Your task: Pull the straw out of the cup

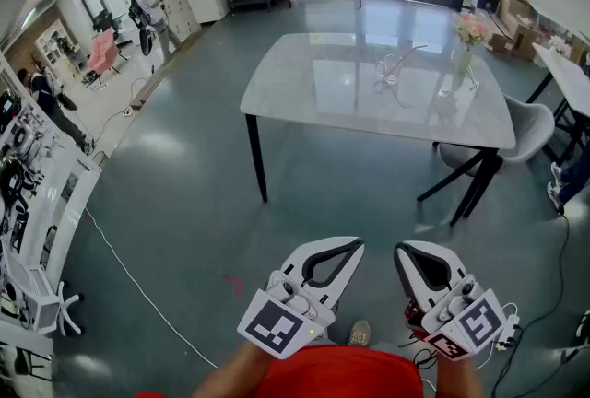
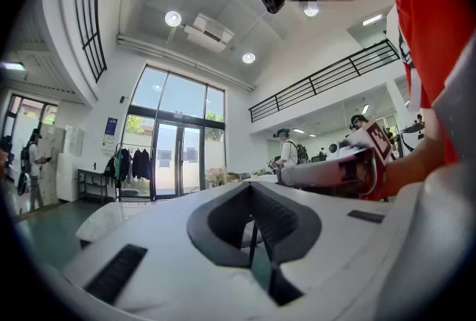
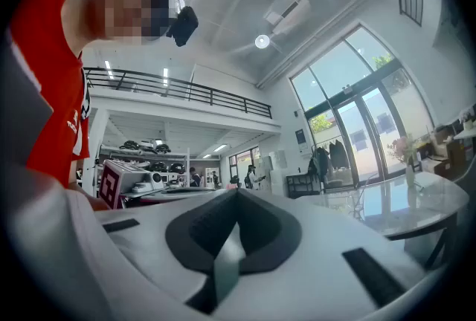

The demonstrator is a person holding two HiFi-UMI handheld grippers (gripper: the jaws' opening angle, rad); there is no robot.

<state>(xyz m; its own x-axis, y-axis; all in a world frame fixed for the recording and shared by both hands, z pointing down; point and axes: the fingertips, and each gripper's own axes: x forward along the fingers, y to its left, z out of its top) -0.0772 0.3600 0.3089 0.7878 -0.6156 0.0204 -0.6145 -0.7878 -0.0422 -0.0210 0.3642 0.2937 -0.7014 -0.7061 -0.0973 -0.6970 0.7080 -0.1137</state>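
head view: left claw (image 1: 353, 246) and right claw (image 1: 407, 251) were clenched, empty; at one o'clock, yanking the straw (image 1: 410, 51) could have tipped the clear cup (image 1: 394, 70).

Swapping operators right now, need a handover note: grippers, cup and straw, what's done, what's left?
Left gripper: shut, empty, held close to the body.
Right gripper: shut, empty, beside the left one.
Cup: on the table, well ahead and out of reach, with the straw leaning in it. A vase of flowers stands nearby.
Done: nothing.
Left: walk up, grip the straw, pull it out.
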